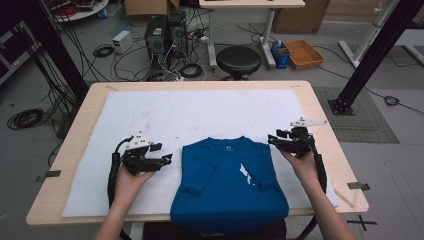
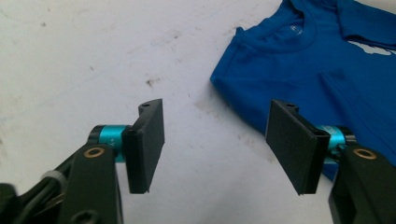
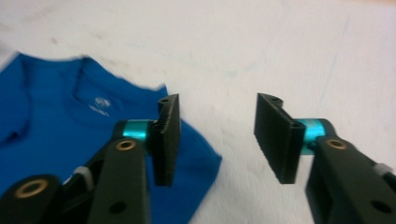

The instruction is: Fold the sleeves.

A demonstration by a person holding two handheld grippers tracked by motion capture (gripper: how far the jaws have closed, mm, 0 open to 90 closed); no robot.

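left gripper [image 2: 215, 149]: released, beside shirt [image 1: 227, 177] | right gripper [image 3: 217, 140]: released, nothing between jaws | shirt: folded on table [image 1: 320, 107]

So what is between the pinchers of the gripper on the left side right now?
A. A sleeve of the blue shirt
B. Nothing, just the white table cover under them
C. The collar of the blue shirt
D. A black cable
B. In the left gripper view the left gripper stands wide open over the bare white cover, and the blue shirt lies off to one side, apart from the pads.
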